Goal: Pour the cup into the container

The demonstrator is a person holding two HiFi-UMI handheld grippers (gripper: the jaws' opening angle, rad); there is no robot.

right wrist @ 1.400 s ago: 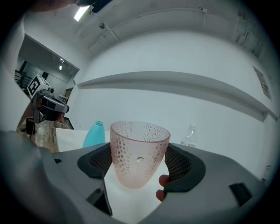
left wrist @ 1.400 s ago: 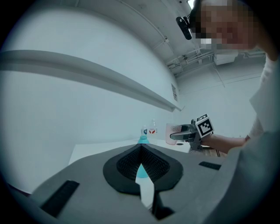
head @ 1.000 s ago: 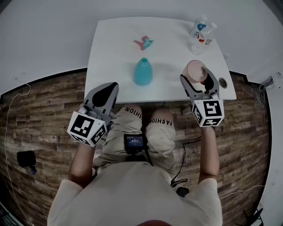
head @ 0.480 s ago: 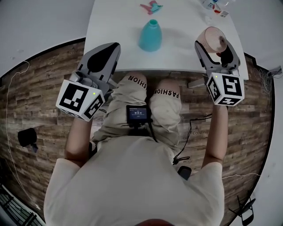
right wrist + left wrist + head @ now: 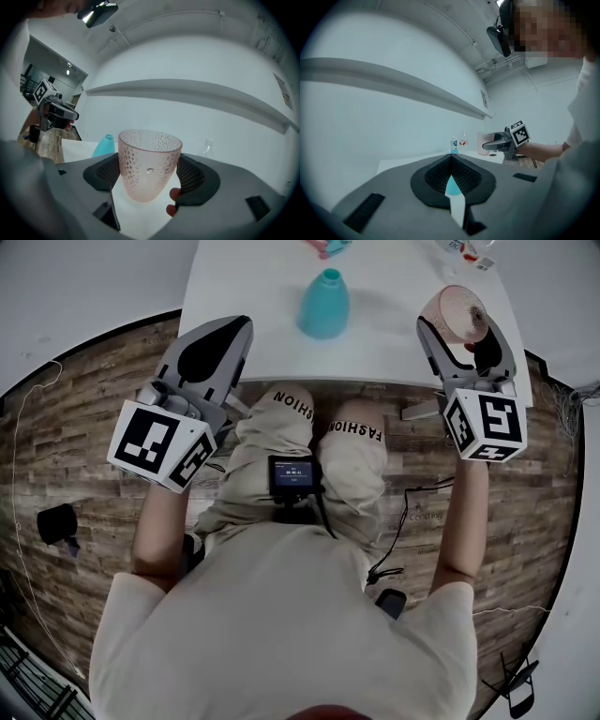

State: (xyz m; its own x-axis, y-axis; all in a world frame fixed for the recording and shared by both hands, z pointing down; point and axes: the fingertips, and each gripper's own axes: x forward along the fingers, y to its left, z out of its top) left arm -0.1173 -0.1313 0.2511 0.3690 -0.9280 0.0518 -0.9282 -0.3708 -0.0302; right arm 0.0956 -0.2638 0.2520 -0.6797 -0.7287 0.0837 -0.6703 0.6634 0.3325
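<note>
White table (image 5: 394, 352), wood-plank floor (image 5: 84, 456), white wall (image 5: 187, 61). Teal container (image 5: 324, 304): upright, table's near middle. Pink cup (image 5: 149, 154): mouth up, long axis vertical, clamped in my right gripper (image 5: 149, 180) above the table's near right edge. My left gripper (image 5: 451, 169): jaws together, empty.

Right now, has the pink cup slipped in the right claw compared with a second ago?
No. Against the pads of the right claw, the pink cup sits upright in the same spot as before.
</note>
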